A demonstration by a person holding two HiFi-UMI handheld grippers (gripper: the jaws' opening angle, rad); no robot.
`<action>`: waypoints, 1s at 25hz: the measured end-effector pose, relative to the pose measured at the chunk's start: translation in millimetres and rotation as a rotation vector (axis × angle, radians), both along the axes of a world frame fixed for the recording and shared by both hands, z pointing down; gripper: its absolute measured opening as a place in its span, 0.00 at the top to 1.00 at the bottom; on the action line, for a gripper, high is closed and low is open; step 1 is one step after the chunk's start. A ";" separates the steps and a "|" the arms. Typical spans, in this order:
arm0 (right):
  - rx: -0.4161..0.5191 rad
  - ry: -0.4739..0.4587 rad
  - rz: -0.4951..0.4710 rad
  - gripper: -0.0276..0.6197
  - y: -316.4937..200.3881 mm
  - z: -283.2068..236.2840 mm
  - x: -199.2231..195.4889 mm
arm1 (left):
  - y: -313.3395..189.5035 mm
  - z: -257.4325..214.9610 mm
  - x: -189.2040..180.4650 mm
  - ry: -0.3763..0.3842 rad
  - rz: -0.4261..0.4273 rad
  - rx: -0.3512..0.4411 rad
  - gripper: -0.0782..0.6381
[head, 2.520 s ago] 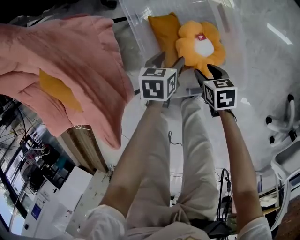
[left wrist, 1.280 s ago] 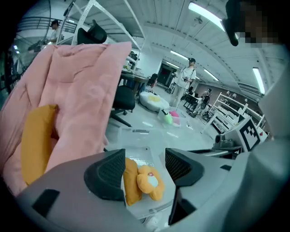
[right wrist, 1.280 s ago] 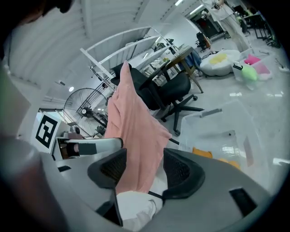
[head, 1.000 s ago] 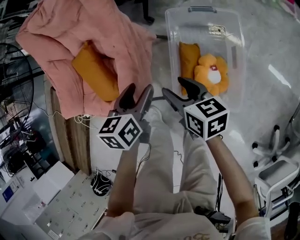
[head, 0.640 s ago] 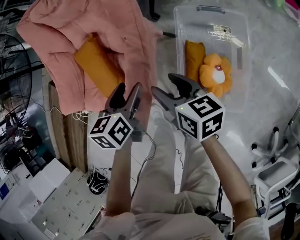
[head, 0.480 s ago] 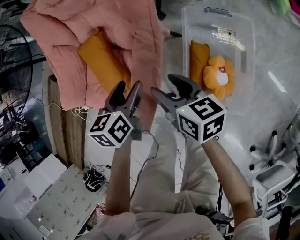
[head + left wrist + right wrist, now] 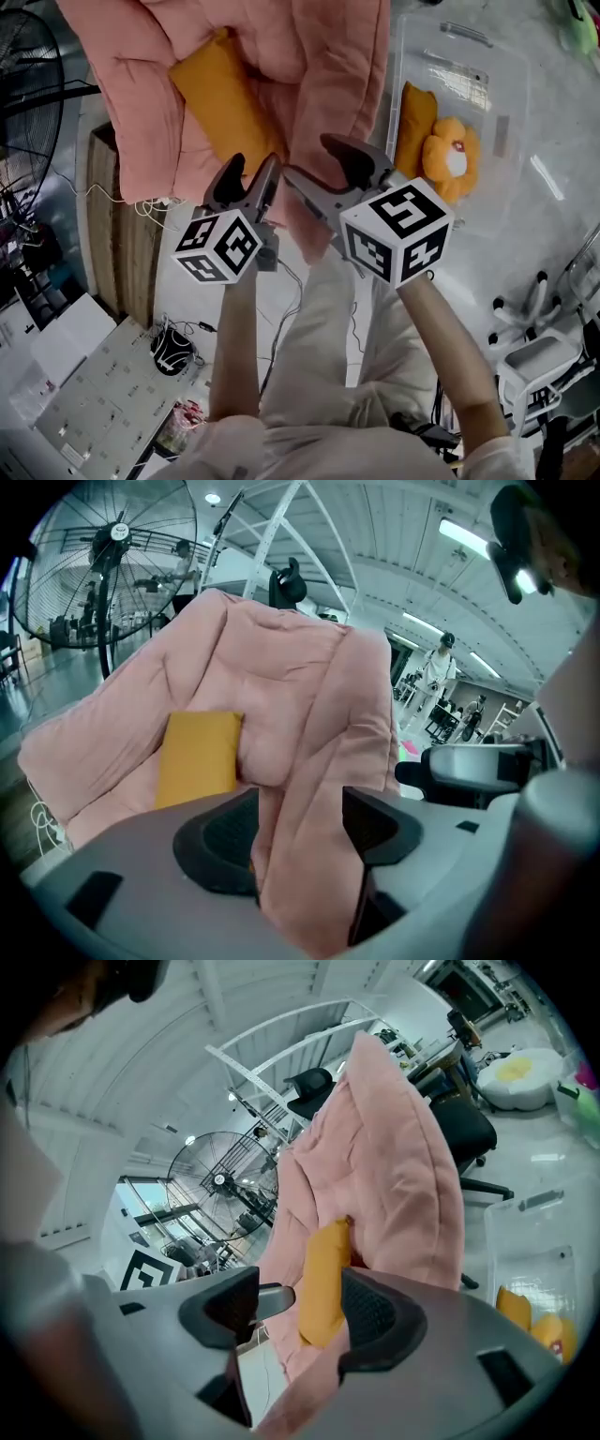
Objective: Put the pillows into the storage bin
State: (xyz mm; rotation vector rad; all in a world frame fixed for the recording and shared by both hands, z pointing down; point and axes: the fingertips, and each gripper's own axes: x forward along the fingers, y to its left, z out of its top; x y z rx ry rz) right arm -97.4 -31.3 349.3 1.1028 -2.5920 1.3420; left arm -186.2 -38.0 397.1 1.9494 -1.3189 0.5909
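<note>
Pale workshop floor lies below; a pink quilt point(image 7: 309, 56) drapes a wooden bench point(image 7: 105, 230), and the orange pillow point(image 7: 220, 103) lies nested in its folds, well apart from the storage bin point(image 7: 514, 112); both tongs stand half open, the left gripper point(image 7: 253, 169) with a quilt fold hanging between its jaws, the right gripper point(image 7: 309, 157) empty; closing here would likely pinch quilt and drag it along; the pillow's long axis runs diagonally in the head view, near end toward the grippers

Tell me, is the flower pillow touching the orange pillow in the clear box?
Touching. In the head view the flower pillow lies against the orange pillow inside the clear box, with no gap between them.
</note>
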 end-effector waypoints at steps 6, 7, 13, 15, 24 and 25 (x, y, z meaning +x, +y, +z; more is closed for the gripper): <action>-0.030 0.021 0.017 0.54 -18.9 13.7 -34.2 | -2.5 26.1 -42.8 0.014 -0.026 -0.036 0.48; -0.037 0.021 0.020 0.54 -21.9 15.9 -40.9 | -3.0 30.7 -51.5 0.014 -0.030 -0.042 0.47; -0.082 0.044 0.019 0.52 -36.2 37.7 -89.0 | -3.1 65.6 -114.2 0.024 -0.075 -0.098 0.46; -0.108 0.022 0.023 0.50 -41.3 47.7 -104.2 | -3.2 80.2 -130.7 0.037 -0.088 -0.119 0.45; -0.200 0.150 0.017 0.41 -68.8 125.4 -154.5 | -17.3 141.5 -168.9 0.145 -0.071 -0.213 0.38; -0.205 0.165 0.017 0.40 -71.1 133.8 -157.4 | -18.5 148.0 -169.6 0.155 -0.068 -0.222 0.36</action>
